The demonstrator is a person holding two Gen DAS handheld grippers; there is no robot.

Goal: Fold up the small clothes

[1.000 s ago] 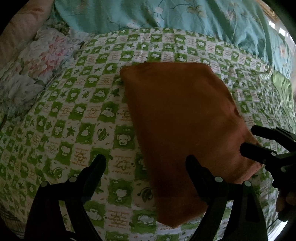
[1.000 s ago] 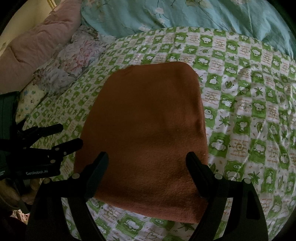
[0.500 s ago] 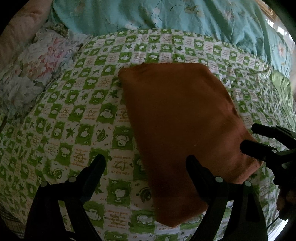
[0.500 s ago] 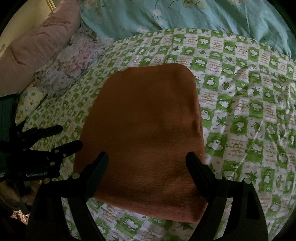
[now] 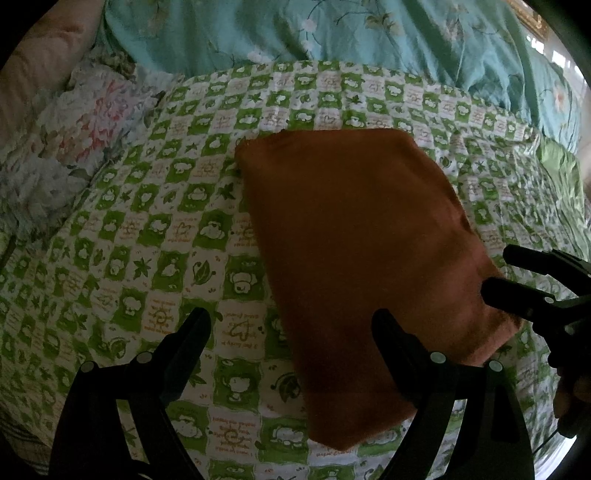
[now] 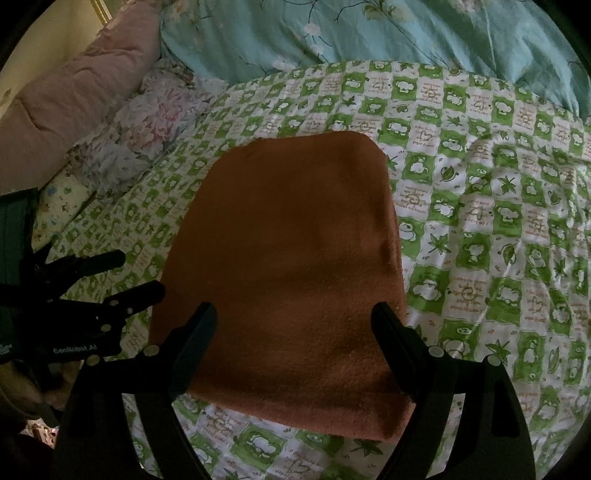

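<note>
A folded rust-orange garment [image 5: 354,251] lies flat on the green-and-white checked bedspread [image 5: 147,229]; it also shows in the right wrist view [image 6: 288,266]. My left gripper [image 5: 291,325] is open and empty, hovering over the garment's near left edge. My right gripper [image 6: 293,317] is open and empty, hovering over the garment's near edge. The right gripper shows at the right of the left wrist view [image 5: 517,277], by the garment's right corner. The left gripper shows at the left of the right wrist view [image 6: 122,273].
A teal floral quilt [image 5: 332,33] lies across the far side of the bed. A floral pillow [image 5: 66,140] and a pink pillow [image 6: 66,96] lie at the far left. The bedspread [image 6: 498,221] extends wrinkled to the right.
Both grippers have drawn back slightly from the garment and stay open. The garment has not moved.
</note>
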